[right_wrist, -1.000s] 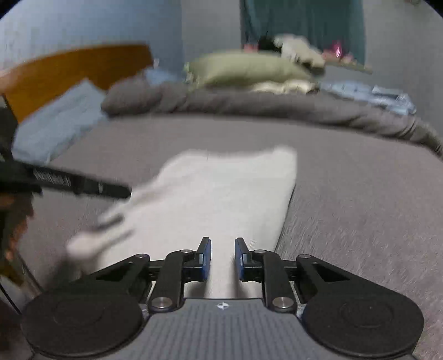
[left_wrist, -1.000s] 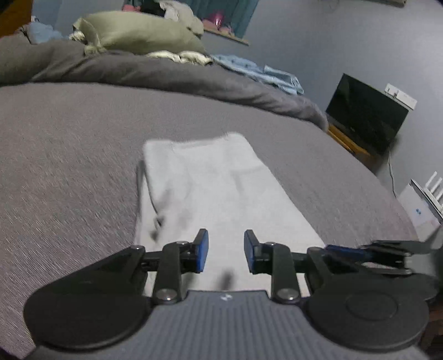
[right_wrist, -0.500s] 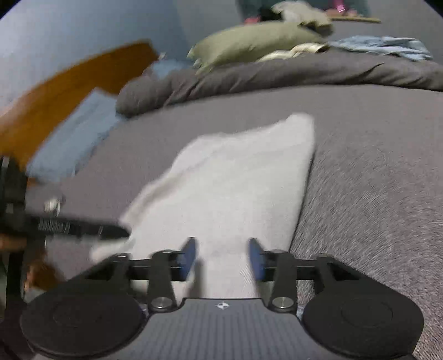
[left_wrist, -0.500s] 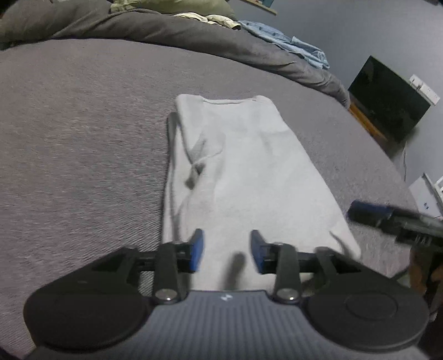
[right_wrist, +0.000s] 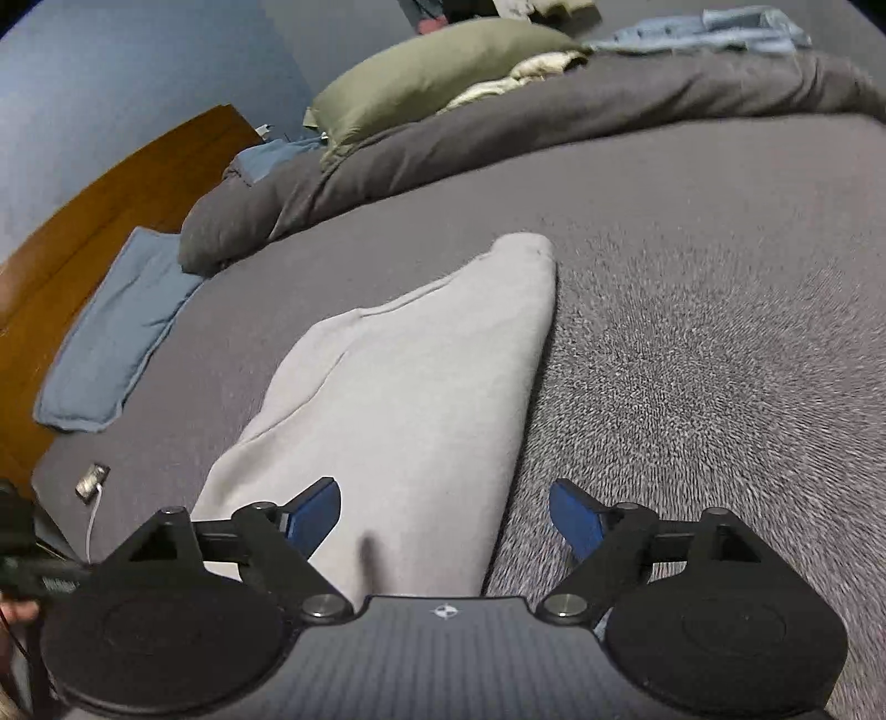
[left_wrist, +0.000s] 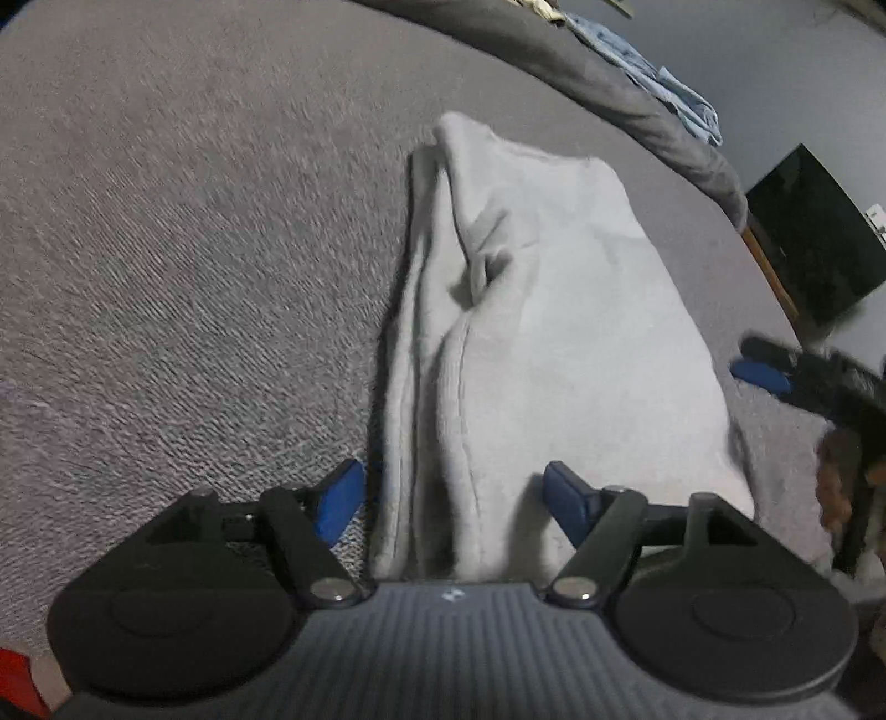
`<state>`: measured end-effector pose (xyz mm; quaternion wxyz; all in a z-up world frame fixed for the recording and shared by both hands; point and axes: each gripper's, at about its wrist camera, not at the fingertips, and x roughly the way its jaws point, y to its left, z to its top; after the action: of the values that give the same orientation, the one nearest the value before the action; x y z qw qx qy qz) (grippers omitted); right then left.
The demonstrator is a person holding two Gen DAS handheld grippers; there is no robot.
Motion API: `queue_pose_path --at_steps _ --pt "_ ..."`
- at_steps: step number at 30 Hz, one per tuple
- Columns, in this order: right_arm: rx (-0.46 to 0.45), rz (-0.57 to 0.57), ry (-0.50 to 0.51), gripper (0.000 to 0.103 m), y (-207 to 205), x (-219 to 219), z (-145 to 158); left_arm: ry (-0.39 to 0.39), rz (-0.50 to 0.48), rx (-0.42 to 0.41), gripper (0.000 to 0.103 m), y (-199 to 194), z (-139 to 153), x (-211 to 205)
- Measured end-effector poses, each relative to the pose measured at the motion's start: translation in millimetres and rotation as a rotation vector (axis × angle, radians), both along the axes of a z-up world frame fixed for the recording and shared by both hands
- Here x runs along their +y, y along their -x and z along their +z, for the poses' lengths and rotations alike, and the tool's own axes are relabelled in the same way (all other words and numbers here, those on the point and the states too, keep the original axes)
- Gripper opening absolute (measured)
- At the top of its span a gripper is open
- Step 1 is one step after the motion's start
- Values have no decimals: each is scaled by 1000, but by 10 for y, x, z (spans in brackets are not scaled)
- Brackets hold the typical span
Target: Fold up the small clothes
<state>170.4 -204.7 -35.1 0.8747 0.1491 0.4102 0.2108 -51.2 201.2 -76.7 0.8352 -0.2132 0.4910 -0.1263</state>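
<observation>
A light grey garment [left_wrist: 554, 332] lies folded lengthwise on the dark grey bed, its left long edge bunched in ridges. My left gripper [left_wrist: 451, 498] hovers over the near left corner, jaws opening, with the bunched edge lying between the blue pads [left_wrist: 338, 498] but not pressed. In the right wrist view the same garment [right_wrist: 398, 399] stretches away from me. My right gripper [right_wrist: 443, 515] straddles its near right edge, jaws opening wide, pads clear of the cloth. The right gripper's tip [left_wrist: 775, 365] shows at the right of the left wrist view.
A rolled dark grey duvet [right_wrist: 498, 127] with an olive pillow [right_wrist: 432, 77] and blue clothes [right_wrist: 703, 33] lines the far side. A blue pillow [right_wrist: 111, 343] and wooden headboard [right_wrist: 99, 205] sit at left. A small metal object with a white cable [right_wrist: 91, 482] lies near the bed edge. A black screen [left_wrist: 814, 238] stands off right.
Both grippers' jaws have spread from nearly shut to wide. The left has moved down toward the garment's left edge, the right has shifted to its right edge; both views have rolled.
</observation>
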Motion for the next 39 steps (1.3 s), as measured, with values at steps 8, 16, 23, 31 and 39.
queue_pose_path --at_steps 8,16,23,31,39 --pt "123 -10 -147 93 -720 -111 -442 130 -45 16 52 -35 -176 144" --pt "109 72 -288 90 -1357 26 -823 230 -79 -23 49 -163 -401 279" --pt "80 86 -380 73 -1979 113 -996 314 -68 -32 47 -302 -514 351" --pt "-86 100 -400 13 -2331 226 -886 416 -93 -53 36 -592 -475 248" --pt "-255 52 -327 13 -2868 224 -187 364 -99 -181 33 -1189 -265 -42"
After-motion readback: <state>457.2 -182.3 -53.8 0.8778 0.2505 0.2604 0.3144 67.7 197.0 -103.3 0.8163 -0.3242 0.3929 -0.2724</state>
